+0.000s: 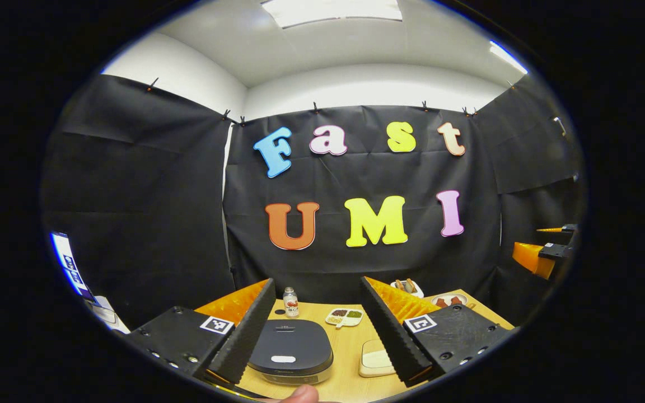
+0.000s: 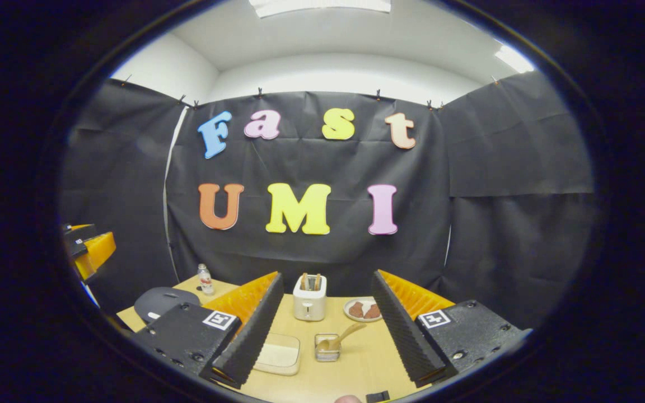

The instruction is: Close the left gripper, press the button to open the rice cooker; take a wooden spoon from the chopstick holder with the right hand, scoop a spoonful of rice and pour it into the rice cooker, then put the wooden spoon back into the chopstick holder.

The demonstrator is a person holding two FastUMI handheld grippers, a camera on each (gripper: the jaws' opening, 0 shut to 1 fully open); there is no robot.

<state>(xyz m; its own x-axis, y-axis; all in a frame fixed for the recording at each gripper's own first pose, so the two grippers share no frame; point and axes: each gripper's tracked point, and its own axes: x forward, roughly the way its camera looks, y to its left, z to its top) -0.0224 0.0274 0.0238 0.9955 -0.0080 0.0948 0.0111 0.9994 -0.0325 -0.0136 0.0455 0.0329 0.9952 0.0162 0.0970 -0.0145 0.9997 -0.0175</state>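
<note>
The left gripper hangs above the near edge of the wooden table, its two fingers spread wide and holding nothing. Between them, at 6 o'clock in the left gripper view, sits the rice cooker — dark, with its lid down and a pale button on the front part of the lid. Just at its 3 o'clock lies a shallow container of rice. Behind the cooker, toward 12 o'clock, stand a small bottle and a divided dish.

The right gripper is also spread open and empty, raised over the table. In the right gripper view, the chopstick holder stands between its fingers at 6 o'clock, and the wooden spoon leans out of it toward 2 o'clock. The rice container is just at the holder's 9 o'clock, apart from it. Farther back stand a toaster and a plate — the plate at the toaster's 3 o'clock. The rice cooker shows at 8 o'clock in this view, partly behind the left finger.
</note>
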